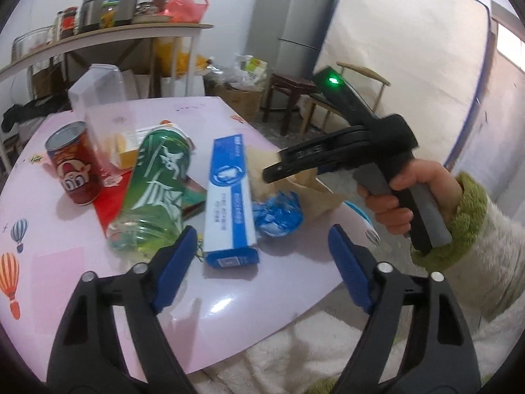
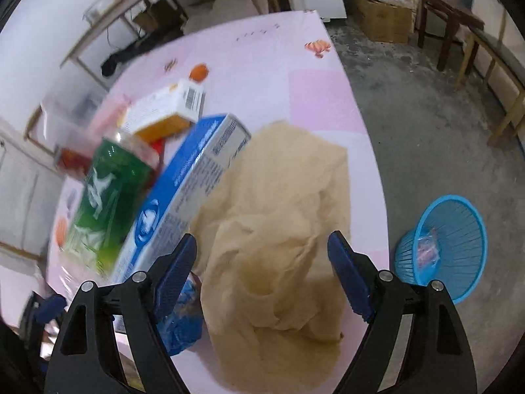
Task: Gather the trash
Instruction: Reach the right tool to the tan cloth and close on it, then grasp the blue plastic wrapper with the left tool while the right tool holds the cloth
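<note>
Trash lies on a pink table (image 1: 223, 302): a red can (image 1: 73, 164) upright, a green plastic bottle (image 1: 157, 190) on its side, a blue toothpaste box (image 1: 228, 197), a blue crumpled wrapper (image 1: 277, 213) and a tan paper bag (image 2: 279, 229). My left gripper (image 1: 259, 256) is open, low over the near table edge, in front of the box. My right gripper (image 2: 262, 262) is open and hovers above the tan bag; it also shows in the left wrist view (image 1: 279, 164). A blue waste basket (image 2: 446, 249) stands on the floor to the right of the table.
A clear plastic container (image 1: 98, 98) and a small orange-white box (image 2: 167, 111) sit behind the bottle. A shelf (image 1: 108, 32) with pots, a fridge (image 1: 295, 26), wooden chairs (image 1: 347, 98) and cardboard boxes (image 2: 384, 19) stand beyond the table.
</note>
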